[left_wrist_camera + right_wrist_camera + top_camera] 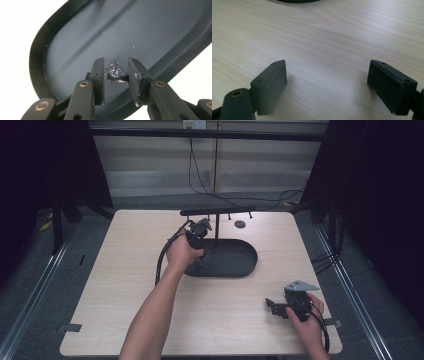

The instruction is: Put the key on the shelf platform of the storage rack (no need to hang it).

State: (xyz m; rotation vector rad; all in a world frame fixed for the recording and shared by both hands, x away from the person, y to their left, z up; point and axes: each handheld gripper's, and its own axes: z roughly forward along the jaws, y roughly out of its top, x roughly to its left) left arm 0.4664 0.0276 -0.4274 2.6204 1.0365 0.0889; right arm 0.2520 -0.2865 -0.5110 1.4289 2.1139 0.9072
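A dark oval tray [235, 260] lies in the middle of the light wooden table [125, 310]. A thin post rises from it and carries a black crossbar [217, 212] with short pegs. My left gripper [196, 239] is over the tray's left end. In the left gripper view it [116, 61] is shut on a small silver ring [116, 76] with a sparkling top, held just above the tray floor [125, 32]. My right gripper [274, 306] rests low near the table's front right, its jaws wide apart over bare wood [328, 63], nothing between them.
A small dark round disc [240, 224] lies on the table behind the tray. Black cables [200, 175] run across the floor beyond the far edge. Dark frame posts stand at both sides of the table.
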